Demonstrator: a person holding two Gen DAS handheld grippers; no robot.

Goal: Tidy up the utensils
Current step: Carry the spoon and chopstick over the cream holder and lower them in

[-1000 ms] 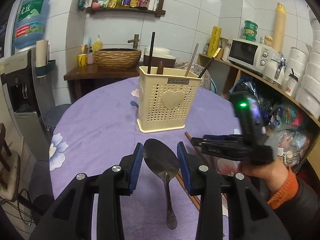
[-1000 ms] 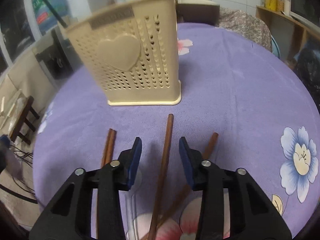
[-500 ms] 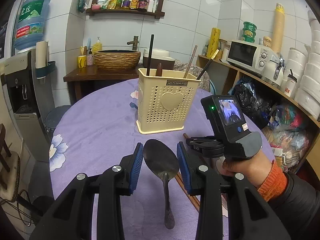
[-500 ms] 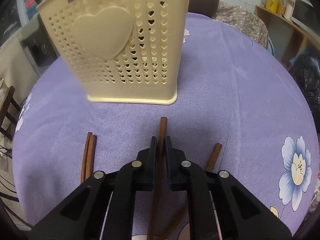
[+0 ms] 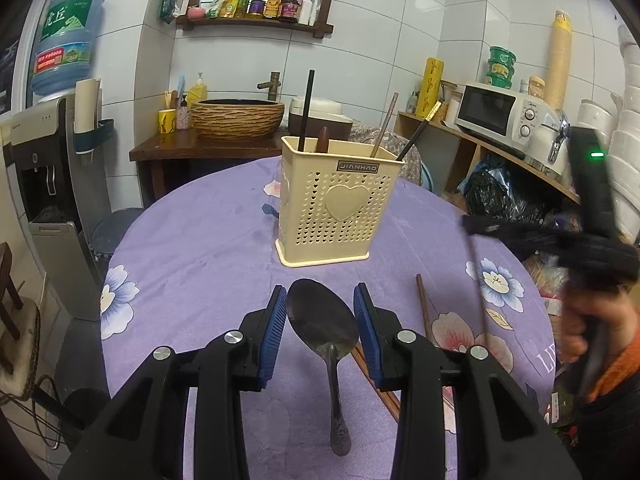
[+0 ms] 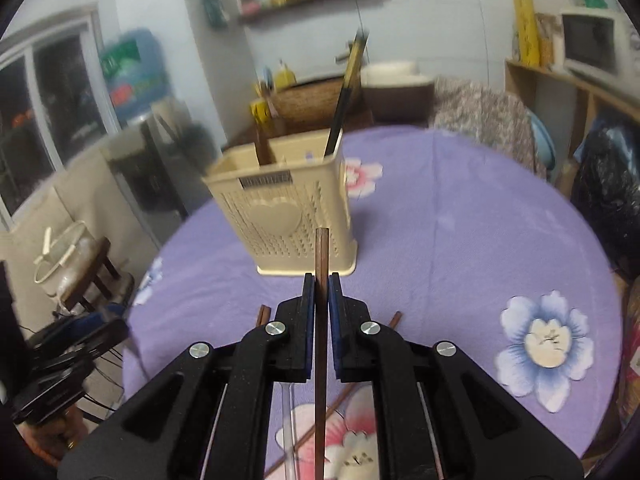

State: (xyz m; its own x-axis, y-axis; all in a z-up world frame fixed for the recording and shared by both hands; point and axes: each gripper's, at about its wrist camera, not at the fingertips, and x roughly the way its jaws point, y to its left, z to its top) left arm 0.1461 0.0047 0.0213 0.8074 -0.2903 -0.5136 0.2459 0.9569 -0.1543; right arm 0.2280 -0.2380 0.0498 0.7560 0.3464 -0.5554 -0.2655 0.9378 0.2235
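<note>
A cream perforated utensil holder (image 5: pixel 340 216) (image 6: pixel 288 216) stands on the purple flowered tablecloth (image 5: pixel 192 248) with several chopsticks and a dark handle in it. My left gripper (image 5: pixel 320 300) is shut on the bowl of a metal spoon (image 5: pixel 322 324), whose handle points back toward the camera. My right gripper (image 6: pixel 321 284) is shut on a brown chopstick (image 6: pixel 321 252), held above the table with its end aimed at the holder. From the left wrist the right gripper (image 5: pixel 474 226) is a blur at the right. More brown chopsticks (image 5: pixel 422 300) (image 6: pixel 262 314) lie on the cloth.
A microwave (image 5: pixel 496 114) and stacked cups stand on a shelf at the right. A water dispenser (image 5: pixel 44 152) is at the left, and a wicker basin (image 5: pixel 238 118) sits on a side table behind. A stool (image 6: pixel 92 280) stands left of the table.
My right gripper shut on the brown chopstick and lifted it off the cloth, rising away from the table. The left gripper and spoon stayed put.
</note>
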